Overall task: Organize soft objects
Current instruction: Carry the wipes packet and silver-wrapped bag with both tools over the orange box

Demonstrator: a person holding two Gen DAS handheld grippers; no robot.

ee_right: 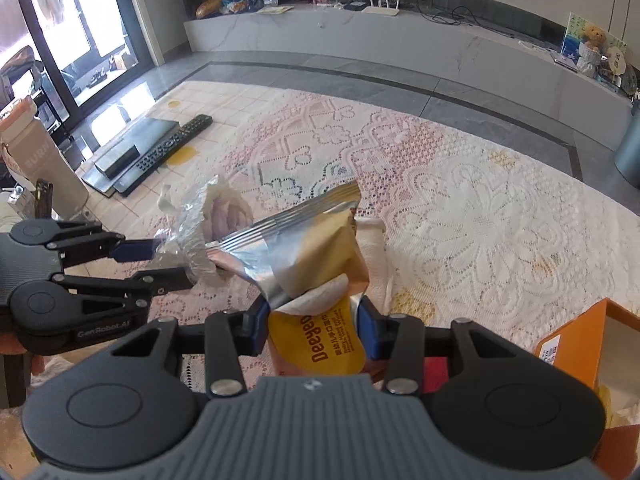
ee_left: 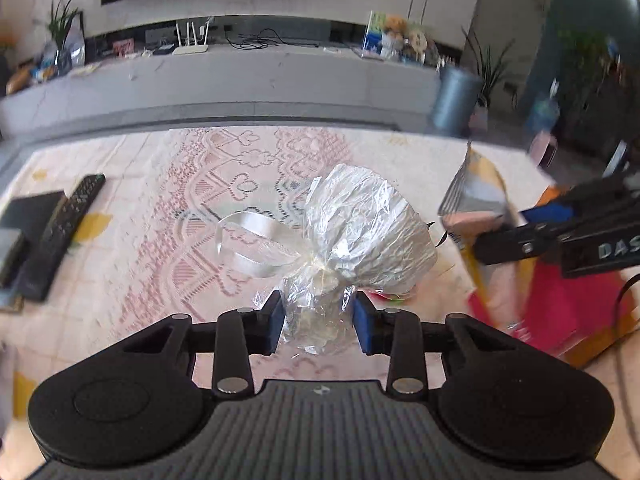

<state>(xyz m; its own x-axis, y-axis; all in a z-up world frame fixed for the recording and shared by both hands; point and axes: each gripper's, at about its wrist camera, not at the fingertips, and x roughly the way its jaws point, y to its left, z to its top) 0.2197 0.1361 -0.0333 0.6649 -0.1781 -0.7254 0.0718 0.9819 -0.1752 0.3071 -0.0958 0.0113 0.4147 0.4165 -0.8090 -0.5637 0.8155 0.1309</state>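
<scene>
holding both off the bench for sorting, our left gripper (ee_left: 318, 320) pinches a wrapped bundle (ee_left: 360, 240); our right gripper (ee_right: 314, 330) clamps a snack packet (ee_right: 316, 276).

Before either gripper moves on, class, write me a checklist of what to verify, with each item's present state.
1. Left gripper closed on the clear wrapped bundle: ok.
2. Right gripper closed on the yellow snack packet: ok.
3. Bundle's white ribbon hangs free of the fingers: ok.
4. The two held items apart from each other: cannot tell, they overlap in the right wrist view.
5. Orange box open and within view: ok.
6. Room left inside the box: cannot tell.
</scene>
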